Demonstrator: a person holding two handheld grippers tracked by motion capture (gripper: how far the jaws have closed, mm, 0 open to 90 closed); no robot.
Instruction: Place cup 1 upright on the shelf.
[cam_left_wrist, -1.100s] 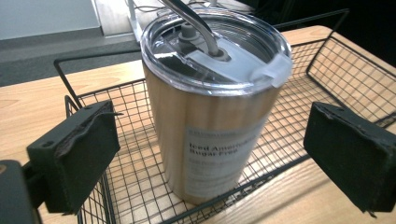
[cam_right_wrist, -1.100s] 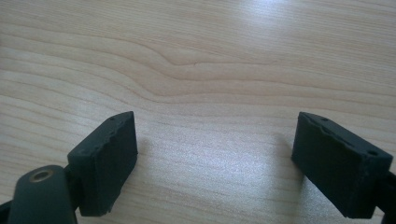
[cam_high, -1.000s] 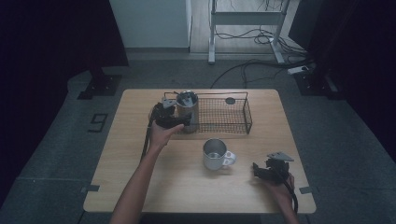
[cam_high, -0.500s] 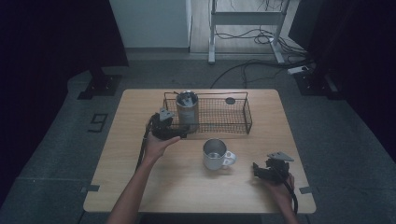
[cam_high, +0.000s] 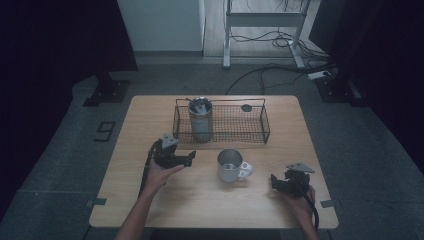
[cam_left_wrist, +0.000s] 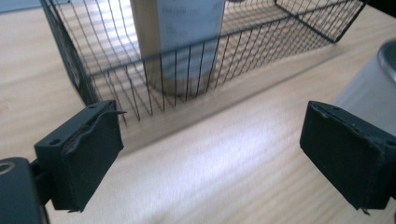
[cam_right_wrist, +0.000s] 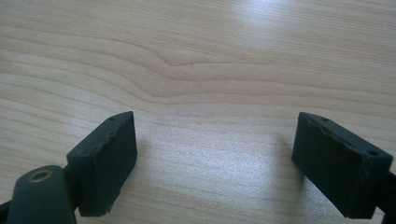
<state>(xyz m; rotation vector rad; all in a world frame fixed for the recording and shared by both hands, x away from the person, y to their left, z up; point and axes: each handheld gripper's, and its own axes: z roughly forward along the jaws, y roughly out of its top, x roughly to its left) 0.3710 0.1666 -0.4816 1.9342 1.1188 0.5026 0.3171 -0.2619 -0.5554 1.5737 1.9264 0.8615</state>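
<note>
Steel mug as landmark: the white-and-steel mug stands upright on the wooden table, just in front of the wire basket, handle turned toward the right gripper.

High view, left gripper: the left gripper is seen to the left of the mug, near it but apart, its jaws pointed across the table at the mug's side.

High view, right gripper: the right gripper is rested to the right of the mug and a little nearer the person, likewise apart from it.

High view, nearer hand: both are judged near; the left one is the one aimed at the mug.

High view, canister: a tall metal canister stands in the basket, behind the mug and to its left.

Left gripper view: jaws are spread wide with nothing between them, having just been narrowing slightly; the mug is seen beyond the right-hand jaw, so a swing toward it is judged necessary.

Right gripper view: jaws stand apart over bare wood, nothing held.
</note>
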